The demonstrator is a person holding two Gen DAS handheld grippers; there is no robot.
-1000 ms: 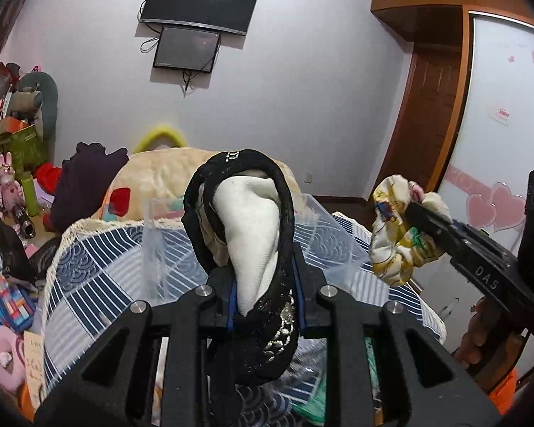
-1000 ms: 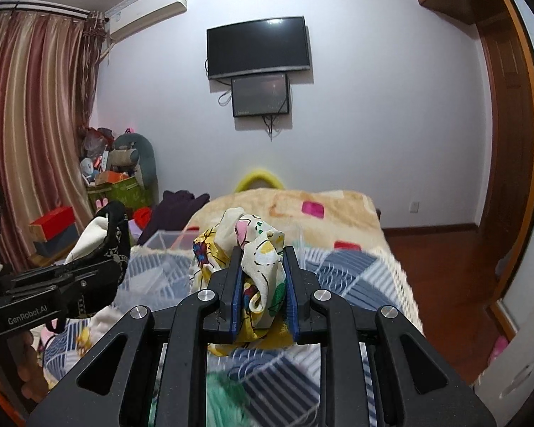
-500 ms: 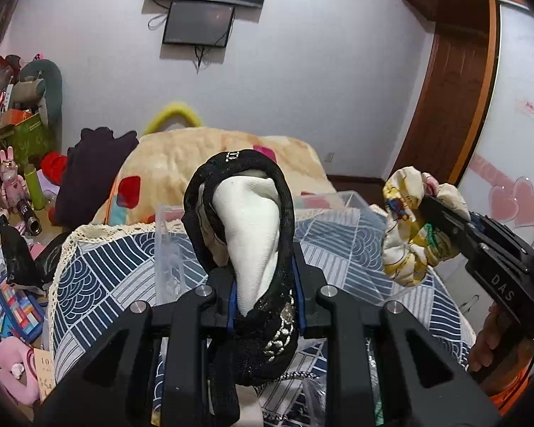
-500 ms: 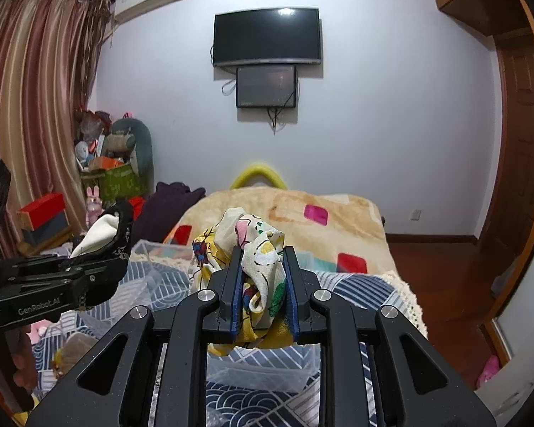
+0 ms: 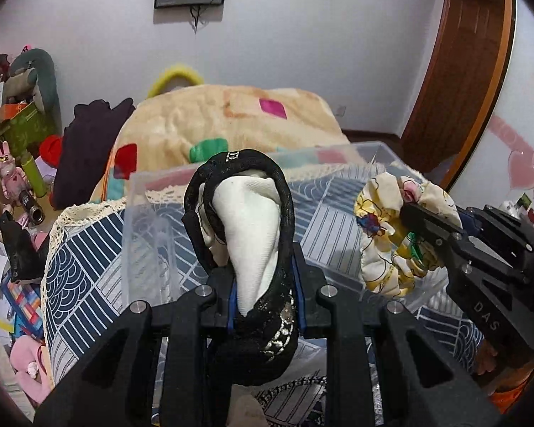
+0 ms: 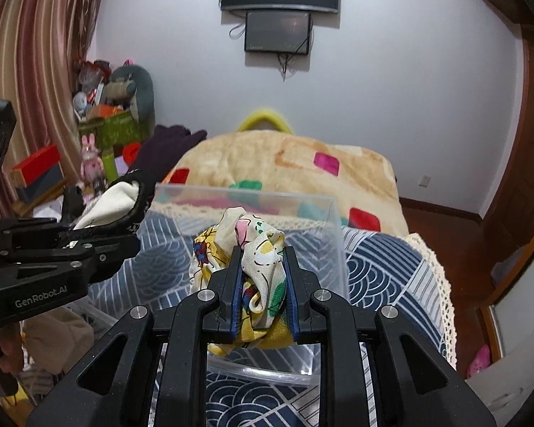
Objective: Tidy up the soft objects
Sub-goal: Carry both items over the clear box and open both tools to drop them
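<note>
My left gripper (image 5: 263, 267) is shut on a black lace and cream soft item (image 5: 249, 235), held above a clear plastic bin (image 5: 142, 227). It also shows at the left of the right wrist view (image 6: 124, 199). My right gripper (image 6: 261, 263) is shut on a yellow floral scrunchie (image 6: 256, 249), held over the same clear bin (image 6: 334, 249). The scrunchie also shows at the right of the left wrist view (image 5: 391, 231).
The bin stands on a bed with a blue patterned cover (image 6: 381, 267) and a beige blanket (image 6: 284, 163) behind. Clutter and toys (image 5: 14, 178) fill the floor at the left. A wooden door (image 5: 455, 71) is at the right.
Both grippers have tilted downward and moved closer over the clear bin, each still holding its item. The bin now fills more of both views.
</note>
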